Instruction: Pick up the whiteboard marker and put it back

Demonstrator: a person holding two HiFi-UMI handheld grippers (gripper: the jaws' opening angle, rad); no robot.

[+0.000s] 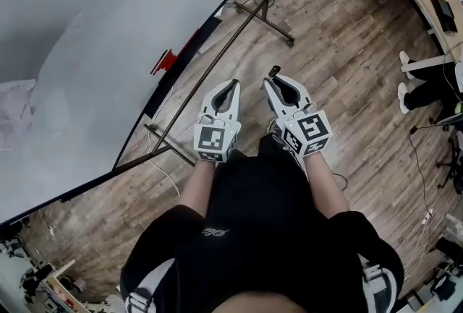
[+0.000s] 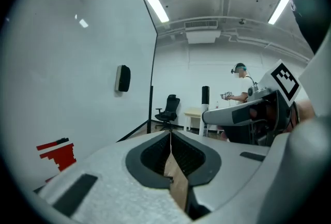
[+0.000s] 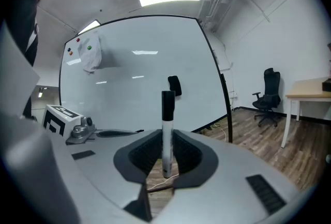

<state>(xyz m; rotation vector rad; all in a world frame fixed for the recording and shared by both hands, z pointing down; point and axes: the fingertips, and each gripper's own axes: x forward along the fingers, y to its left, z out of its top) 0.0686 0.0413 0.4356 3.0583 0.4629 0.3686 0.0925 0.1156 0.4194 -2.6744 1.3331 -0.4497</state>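
Head view: wood-plank floor [image 1: 347, 87], whiteboard [image 1: 87, 51].

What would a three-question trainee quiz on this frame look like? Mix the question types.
1. Multiple choice: what is clamped in the right gripper?
A. a whiteboard marker
B. a screwdriver
C. a cup

2. True or false: the jaws of the left gripper stand wide apart.

3. Fill in: in the right gripper view, the marker stands upright with its black cap at the ___ end.

Key:
1. A
2. False. They are closed together with nothing between them.
3. Top
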